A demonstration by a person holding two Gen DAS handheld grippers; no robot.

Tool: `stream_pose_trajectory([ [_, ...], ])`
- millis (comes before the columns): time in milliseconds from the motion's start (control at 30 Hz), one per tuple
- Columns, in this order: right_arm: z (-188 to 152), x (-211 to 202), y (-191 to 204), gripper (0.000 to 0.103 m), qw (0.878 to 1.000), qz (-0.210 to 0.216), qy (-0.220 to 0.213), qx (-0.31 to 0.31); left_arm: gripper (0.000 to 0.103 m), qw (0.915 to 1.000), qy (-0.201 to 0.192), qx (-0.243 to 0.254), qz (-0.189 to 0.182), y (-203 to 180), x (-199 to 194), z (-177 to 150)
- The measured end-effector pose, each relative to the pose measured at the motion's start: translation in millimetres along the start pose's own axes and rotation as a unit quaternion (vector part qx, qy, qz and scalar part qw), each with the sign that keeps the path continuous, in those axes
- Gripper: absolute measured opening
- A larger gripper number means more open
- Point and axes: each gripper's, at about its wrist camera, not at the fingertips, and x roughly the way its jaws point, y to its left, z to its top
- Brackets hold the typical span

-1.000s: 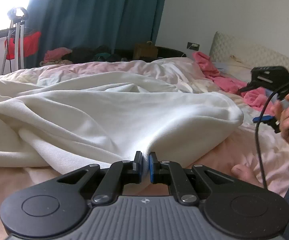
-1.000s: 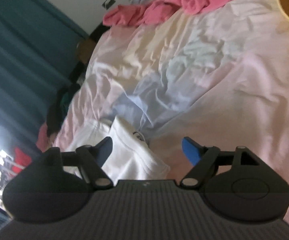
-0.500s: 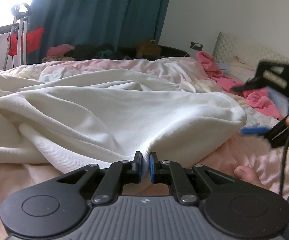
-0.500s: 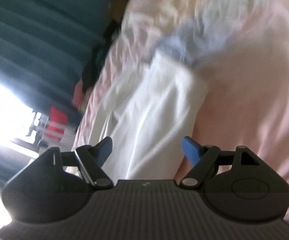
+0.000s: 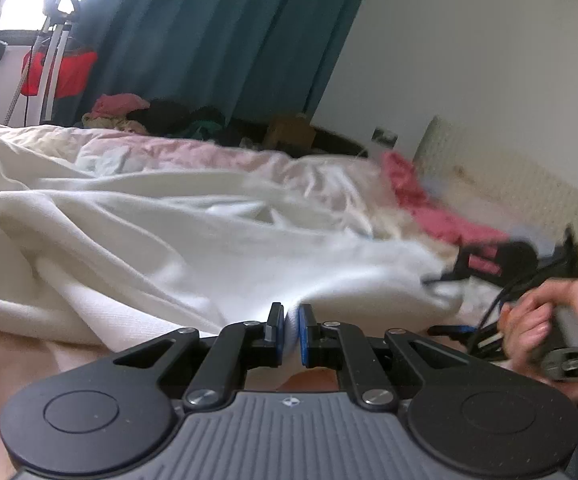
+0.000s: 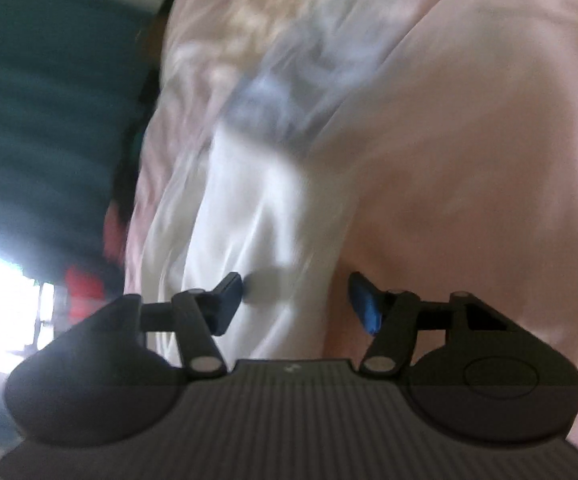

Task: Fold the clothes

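A large white garment [image 5: 209, 248] lies spread and rumpled across the pink bed sheet [image 5: 17, 344]. My left gripper [image 5: 287, 330] is shut on the garment's near edge, with white cloth pinched between its blue pads. My right gripper [image 6: 295, 300] is open, its jaws standing either side of the garment's right edge [image 6: 257, 232], low over the sheet [image 6: 469, 160]. In the left wrist view the right gripper [image 5: 489, 268] shows at the garment's right corner, held by a hand [image 5: 549, 320]. Both views are motion-blurred.
A pink garment [image 5: 429, 208] lies at the bed's far right near a pale headboard [image 5: 509, 176]. Teal curtains [image 5: 209, 40], a clothes pile [image 5: 137, 116] and a stand with a red item [image 5: 57, 72] are behind the bed.
The right gripper has come down from above the bed to the white garment's right edge, still open. The left gripper has stayed shut on the near edge.
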Motion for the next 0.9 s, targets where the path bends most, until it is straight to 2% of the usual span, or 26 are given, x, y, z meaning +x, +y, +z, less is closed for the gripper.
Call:
stream_pose_trajectory([
  [33, 3, -1, 0, 0.026, 1.000, -0.009, -0.015, 0.005, 0.007, 1.0000, -0.004, -0.005, -0.005, 1, -1, 2],
  [67, 6, -1, 3, 0.018, 1.000, -0.009, -0.024, 0.003, 0.005, 0.9999, -0.008, -0.009, -0.010, 1, -3, 3],
  [100, 7, 0, 9, 0.014, 0.999, -0.001, -0.032, -0.003, 0.005, 0.9997, -0.012, -0.013, -0.014, 1, -4, 4],
  [233, 17, -6, 46, 0.011, 0.994, 0.042, -0.085, -0.061, 0.007, 0.9991, -0.013, -0.031, -0.028, -3, -8, 5],
  [367, 29, -19, 75, 0.011, 0.975, 0.067, -0.161, -0.135, 0.013, 0.9990, -0.008, -0.029, -0.034, -8, -9, 4],
  [400, 33, -20, 74, 0.011, 0.973, 0.066, -0.172, -0.139, 0.016, 0.9989, -0.005, -0.035, -0.031, -7, -10, 5],
  [467, 41, -15, 64, 0.011, 0.975, 0.062, -0.172, -0.128, 0.031, 0.9984, 0.001, -0.053, -0.021, -1, -14, 6],
  [533, 53, 1, 48, 0.011, 0.985, 0.042, -0.129, -0.107, 0.053, 0.9971, 0.009, -0.075, -0.007, 7, -19, 8],
  [600, 60, 14, 40, 0.011, 0.987, -0.001, -0.096, -0.127, 0.062, 0.9907, 0.012, -0.133, 0.026, 33, -35, 9],
  [667, 62, 17, 34, 0.012, 0.987, -0.014, -0.086, -0.136, 0.071, 0.9731, -0.002, -0.223, 0.058, 68, -60, 4],
  [733, 60, 16, 33, 0.012, 0.986, -0.015, -0.085, -0.140, 0.074, 0.9461, -0.016, -0.311, 0.091, 104, -84, -1],
  [800, 56, 16, 33, 0.012, 0.986, -0.017, -0.089, -0.140, 0.075, 0.9099, -0.030, -0.395, 0.122, 139, -109, -7],
  [833, 55, 17, 33, 0.012, 0.986, -0.018, -0.089, -0.137, 0.075, 0.8885, -0.037, -0.436, 0.137, 157, -121, -9],
  [900, 57, 21, 32, 0.012, 0.988, -0.016, -0.089, -0.124, 0.077, 0.8392, -0.050, -0.515, 0.167, 192, -146, -14],
])
